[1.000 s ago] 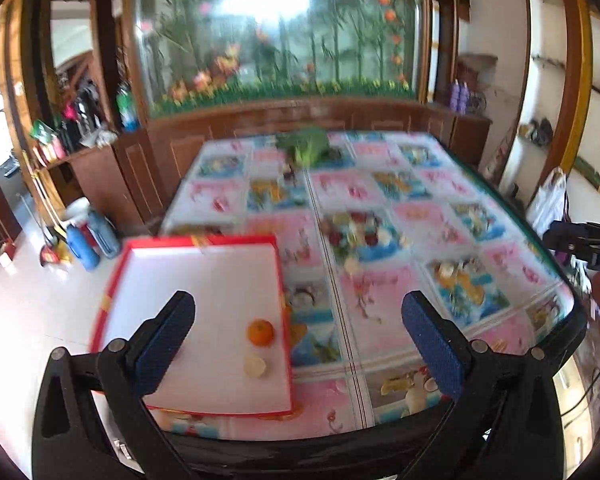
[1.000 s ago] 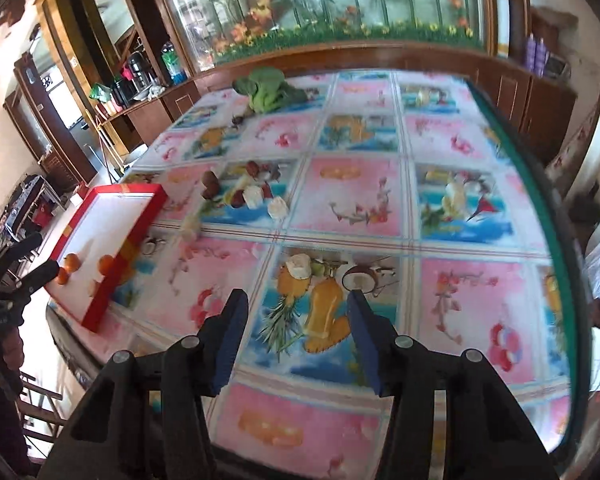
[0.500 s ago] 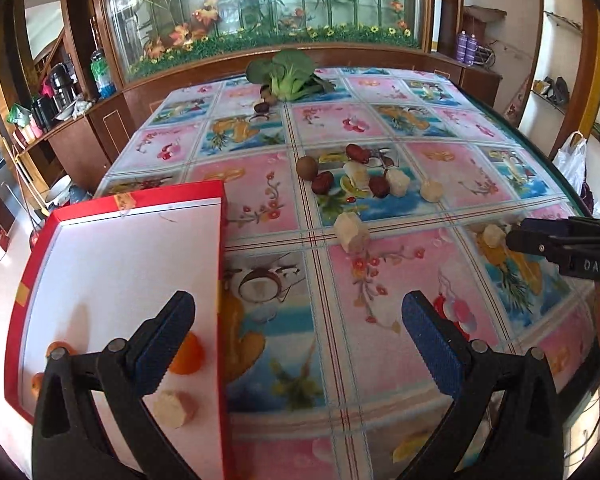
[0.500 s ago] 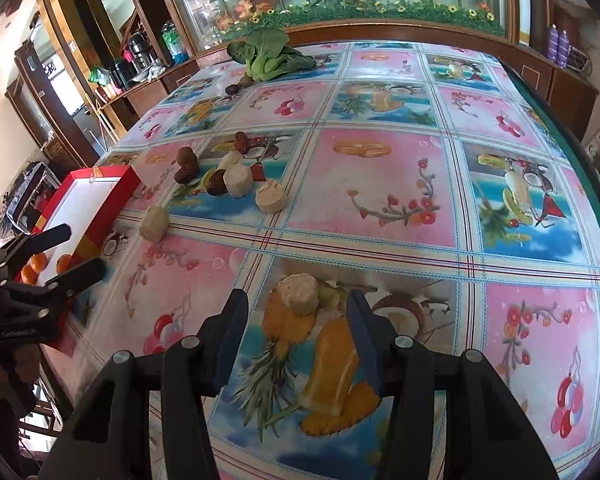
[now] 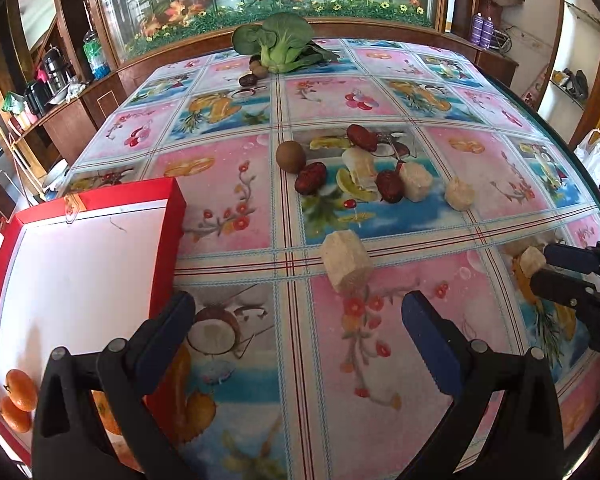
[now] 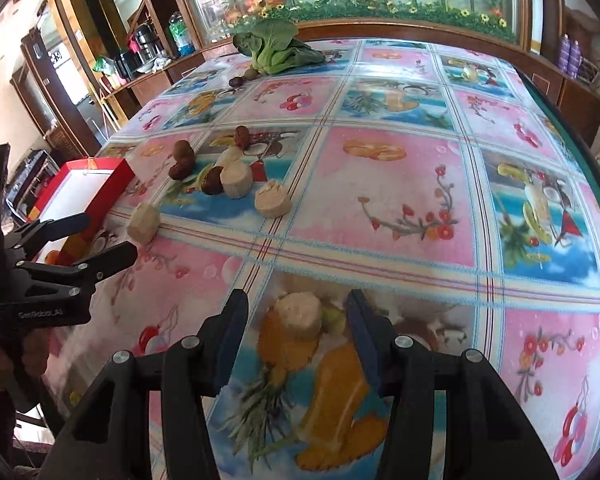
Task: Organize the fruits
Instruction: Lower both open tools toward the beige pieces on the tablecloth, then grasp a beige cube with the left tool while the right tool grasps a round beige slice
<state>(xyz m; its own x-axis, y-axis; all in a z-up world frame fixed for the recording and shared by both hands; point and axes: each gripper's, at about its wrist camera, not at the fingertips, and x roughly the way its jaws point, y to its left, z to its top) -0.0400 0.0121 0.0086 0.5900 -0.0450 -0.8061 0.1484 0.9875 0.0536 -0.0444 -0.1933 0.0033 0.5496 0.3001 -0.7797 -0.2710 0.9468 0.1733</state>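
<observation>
A red-rimmed white tray [image 5: 80, 264] lies at the table's left and holds small oranges [image 5: 20, 390]. Pale fruit chunks, dark dates [image 5: 311, 177] and a brown kiwi [image 5: 291, 156] lie mid-table. My left gripper [image 5: 296, 332] is open above the table beside the tray, with one pale chunk [image 5: 346, 266] just ahead. My right gripper [image 6: 296, 328] is open, its fingers either side of another pale chunk [image 6: 302, 314], not touching it. That chunk also shows in the left wrist view [image 5: 532, 261] between the right gripper's fingers [image 5: 568, 259].
A green leafy vegetable [image 5: 280, 46] with small dark fruits beside it lies at the table's far end. The table carries a fruit-print cloth [image 6: 400, 184]. Its green edge [image 6: 596, 168] runs along the right. Wooden cabinets stand behind and to the left.
Both grippers have moved forward and lower over the table. The right gripper now straddles a pale chunk. The left gripper has shifted right, off the tray, toward the scattered fruit.
</observation>
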